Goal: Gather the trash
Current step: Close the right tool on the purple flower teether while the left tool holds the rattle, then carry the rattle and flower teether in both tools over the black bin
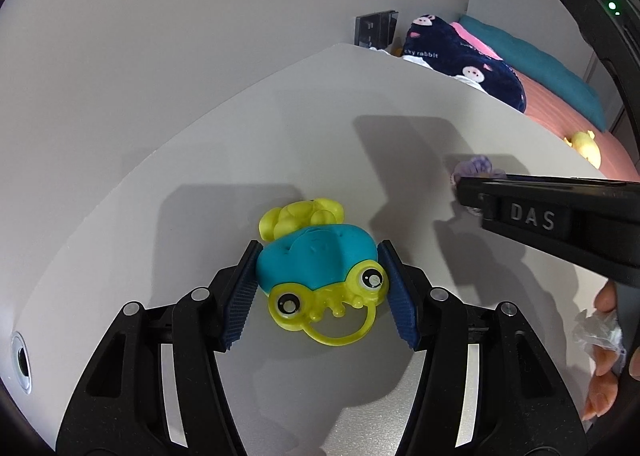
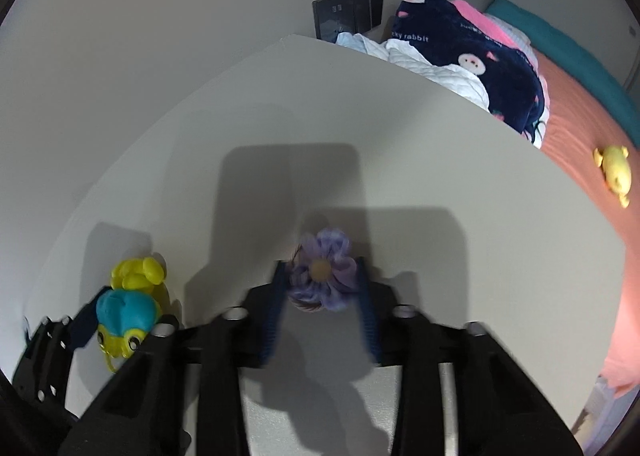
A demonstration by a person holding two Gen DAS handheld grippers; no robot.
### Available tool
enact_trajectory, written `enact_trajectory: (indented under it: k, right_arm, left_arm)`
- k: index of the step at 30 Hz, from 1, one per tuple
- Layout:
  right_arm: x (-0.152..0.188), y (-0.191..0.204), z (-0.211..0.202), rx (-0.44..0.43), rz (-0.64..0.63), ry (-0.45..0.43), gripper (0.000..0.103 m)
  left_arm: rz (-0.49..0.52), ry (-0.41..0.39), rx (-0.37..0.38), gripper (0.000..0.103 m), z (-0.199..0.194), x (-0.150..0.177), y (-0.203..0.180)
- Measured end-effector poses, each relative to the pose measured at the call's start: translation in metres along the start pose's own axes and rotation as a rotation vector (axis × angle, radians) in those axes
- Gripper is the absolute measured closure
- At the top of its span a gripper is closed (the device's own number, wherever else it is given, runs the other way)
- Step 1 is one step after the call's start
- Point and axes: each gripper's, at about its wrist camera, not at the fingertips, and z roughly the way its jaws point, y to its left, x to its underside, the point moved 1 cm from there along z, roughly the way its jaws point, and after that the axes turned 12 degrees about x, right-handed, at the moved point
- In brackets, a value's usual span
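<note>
A blue and yellow frog toy lies on the grey table. My left gripper is shut on the toy, both blue pads against its sides. It also shows in the right wrist view at lower left. A purple fabric flower sits between the fingers of my right gripper, pads touching its sides. In the left wrist view the right gripper comes in from the right over the flower.
A bed with a salmon cover, a navy blanket and a yellow plush lies beyond the table's far edge. A dark box stands by the wall. A crumpled wrapper sits in the hand at right.
</note>
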Motion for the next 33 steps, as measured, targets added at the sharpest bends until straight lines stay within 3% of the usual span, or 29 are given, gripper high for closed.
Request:
enact_trajectory:
  k: [2, 18, 24, 33]
  right_arm:
    - [0.001, -0.002, -0.002, -0.013, 0.004, 0.006, 0.085]
    - [0.03, -0.039, -0.054, -0.059, 0.013, -0.037, 0.085]
    - [0.049, -0.069, -0.078, -0.055, 0.02, -0.066, 0.085]
    - [0.078, -0.143, -0.108, -0.049, 0.14, -0.106, 0.085]
  left_arm:
    - [0.003, 0.0, -0.001, 0.046, 0.0, 0.0, -0.001]
    - [0.063, -0.011, 0.001, 0.046, -0.011, -0.001, -0.017]
    - [0.08, -0.021, 0.055, 0.046, -0.026, 0.005, -0.043]
    - [0.192, -0.019, 0.124, 0.046, -0.047, 0.008, -0.121]
